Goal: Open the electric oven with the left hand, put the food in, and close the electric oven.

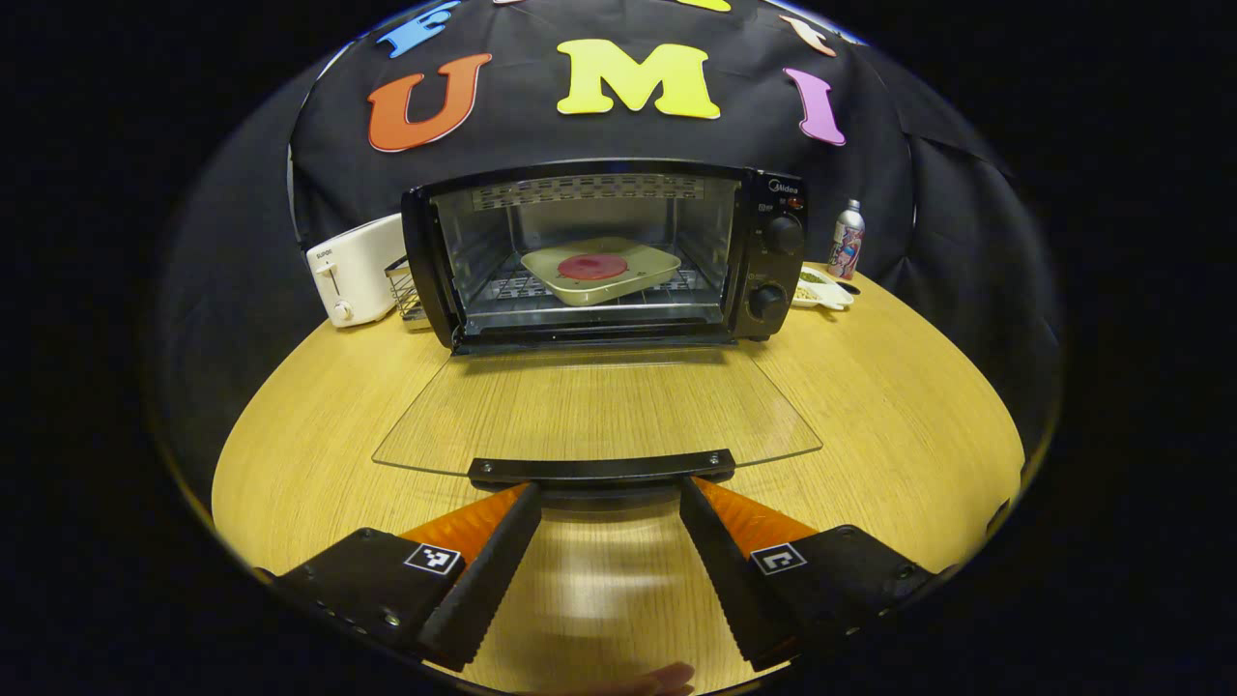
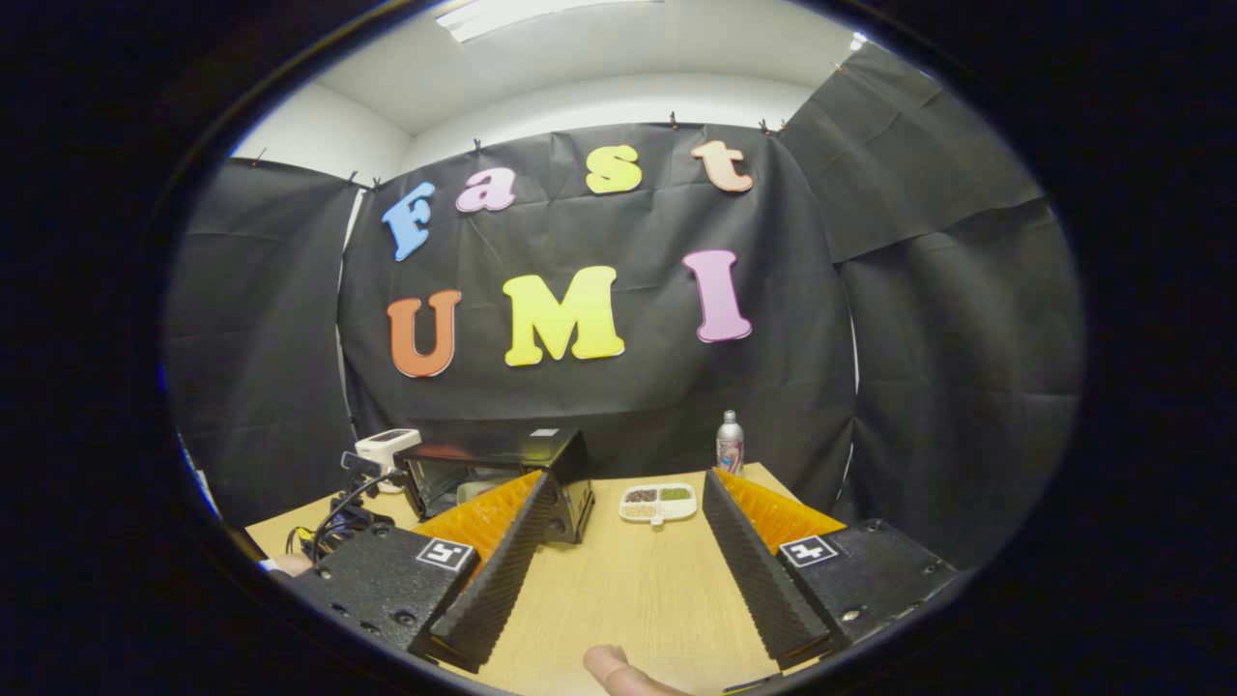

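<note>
Wood: the light wooden counter (image 1: 899, 406) is carrying all the things.
Oven: the black electric oven (image 1: 604, 253) is sitting at the back of the counter, with its glass door (image 1: 594, 411) lying flat and open toward the left gripper.
Food: a round red piece (image 1: 592, 267) is lying on a pale tray (image 1: 643, 274), and the tray is resting on the rack inside the oven.
Left gripper: the left gripper (image 1: 604, 495) is spread wide and holding nothing; its fingers are reaching up to the black door handle (image 1: 601, 469), one on each side of the handle's middle.
Right gripper: the right gripper (image 2: 628, 493) is also spread wide and holding nothing, hanging over the counter well apart from the oven (image 2: 498, 476).
Left gripper view: it is looking straight into the oven, with a white toaster (image 1: 353, 271) to one side and a can (image 1: 848, 240) and a small dish (image 1: 821, 288) to the other.
Right gripper view: it is looking at the oven from the side, so I cannot tell what is in it; the dish (image 2: 658, 504) and can (image 2: 730, 443) are sitting between the fingers, farther off.
</note>
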Demonstrator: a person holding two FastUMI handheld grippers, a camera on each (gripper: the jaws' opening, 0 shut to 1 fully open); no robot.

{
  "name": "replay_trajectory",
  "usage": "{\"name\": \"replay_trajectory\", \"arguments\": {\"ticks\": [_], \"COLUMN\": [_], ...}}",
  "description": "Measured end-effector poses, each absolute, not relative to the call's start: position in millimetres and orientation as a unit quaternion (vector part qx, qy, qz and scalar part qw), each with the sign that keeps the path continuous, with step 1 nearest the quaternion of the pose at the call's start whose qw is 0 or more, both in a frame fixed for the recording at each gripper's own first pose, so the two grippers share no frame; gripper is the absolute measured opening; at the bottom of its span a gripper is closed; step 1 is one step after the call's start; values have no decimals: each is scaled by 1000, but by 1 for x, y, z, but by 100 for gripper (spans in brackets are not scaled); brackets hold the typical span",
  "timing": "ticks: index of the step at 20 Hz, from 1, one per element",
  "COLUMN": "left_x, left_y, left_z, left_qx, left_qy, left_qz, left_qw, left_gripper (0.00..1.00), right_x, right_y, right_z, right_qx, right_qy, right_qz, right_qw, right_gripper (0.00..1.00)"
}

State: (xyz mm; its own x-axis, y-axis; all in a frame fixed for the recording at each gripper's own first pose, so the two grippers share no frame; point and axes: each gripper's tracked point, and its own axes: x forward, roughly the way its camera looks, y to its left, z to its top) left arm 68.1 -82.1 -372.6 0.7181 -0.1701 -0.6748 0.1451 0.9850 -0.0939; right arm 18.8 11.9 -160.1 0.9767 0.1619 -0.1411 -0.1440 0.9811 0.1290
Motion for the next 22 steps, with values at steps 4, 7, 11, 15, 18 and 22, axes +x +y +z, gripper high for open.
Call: {"name": "replay_trajectory", "arguments": {"ticks": [4, 7, 11, 15, 18, 22], "left_x": [69, 75, 81, 89, 97, 105], "left_y": [-84, -81, -80, -78, -74, -71], "left_z": [-364, -350, -339, -325, -315, -305], "left_qx": [-19, -17, -18, -27, -23, -25], "left_qy": [360, 341, 329, 307, 291, 277], "left_qz": [-83, -83, -83, -83, -81, -84], "left_qw": [929, 936, 941, 948, 953, 957], "left_gripper": [93, 93, 93, 93, 93, 95], "right_x": [17, 16, 13, 9, 5, 0], "right_y": [11, 10, 15, 19, 19, 23], "right_z": [-157, -157, -156, -150, -146, -140], "right_qx": [58, 60, 61, 60, 56, 53], "right_qy": [72, 70, 73, 69, 67, 63], "right_qz": [77, 74, 78, 82, 77, 78], "right_qw": [993, 993, 992, 992, 993, 994], "right_gripper": [95, 94, 94, 95, 94, 94]}}
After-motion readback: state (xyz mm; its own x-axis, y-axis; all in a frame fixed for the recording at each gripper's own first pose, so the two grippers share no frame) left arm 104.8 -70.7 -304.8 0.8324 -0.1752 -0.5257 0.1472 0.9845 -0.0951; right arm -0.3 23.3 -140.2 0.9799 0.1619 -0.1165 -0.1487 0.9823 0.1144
